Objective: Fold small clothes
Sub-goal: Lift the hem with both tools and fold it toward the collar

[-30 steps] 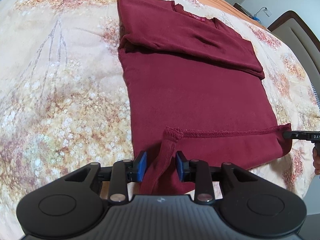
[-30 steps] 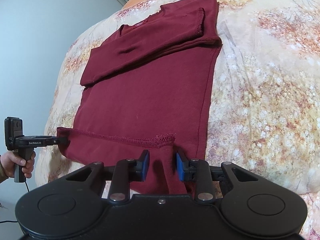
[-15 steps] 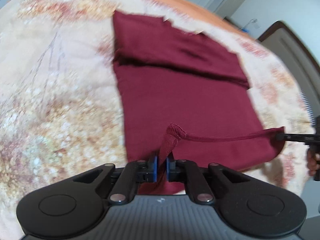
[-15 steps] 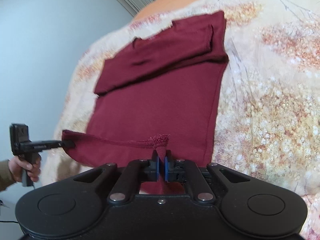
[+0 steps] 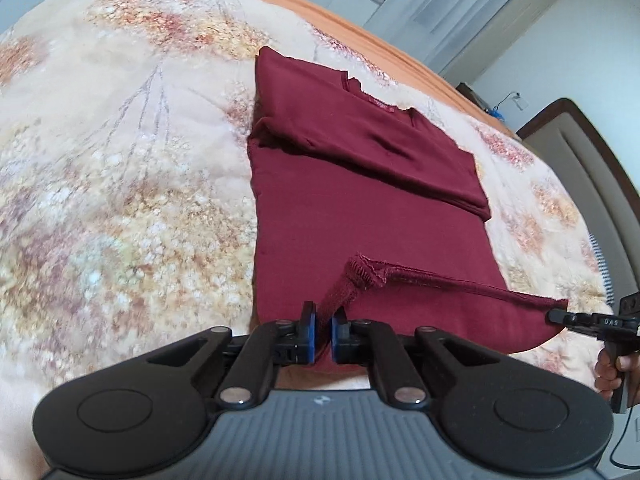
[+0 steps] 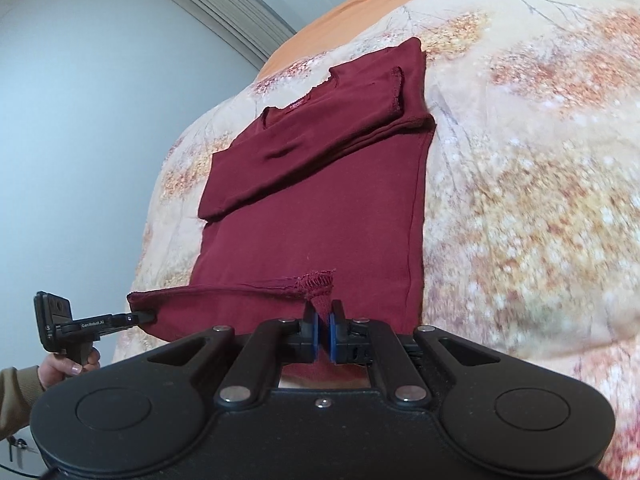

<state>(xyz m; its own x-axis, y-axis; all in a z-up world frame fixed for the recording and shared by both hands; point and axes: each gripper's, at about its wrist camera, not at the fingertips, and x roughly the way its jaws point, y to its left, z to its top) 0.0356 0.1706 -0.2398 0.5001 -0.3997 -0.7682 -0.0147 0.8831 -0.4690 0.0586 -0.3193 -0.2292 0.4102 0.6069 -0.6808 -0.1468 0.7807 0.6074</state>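
Nearest in the left wrist view, the left gripper has its blue pads clamped on the bottom hem of a dark red shirt, a narrow ridge of cloth pinched upright between them; in the right wrist view the right gripper pinches the other corner of that same hem, its blue pads pressed on a bunched frayed edge. Both pairs of jaws have just been closing, and cloth sits between them in each case.

The hem runs taut from one gripper to the other, raised off the shirt's body below it; at the far end of that line in the left wrist view the right gripper appears small at the frame's right edge, with a hand around its handle; in the right wrist view the left gripper shows likewise at the left edge, held by a hand with an olive sleeve behind it.

Beyond the raised hem the shirt lies flat on a bed cover printed with pale orange and white blossoms; its sleeves are folded in across the chest, forming a thicker band near the collar; a small red label sits inside the neckline.

Farther off, an orange sheet edges the bed; a padded headboard stands at the right of the left view, and a pale wall fills the left of the right view.
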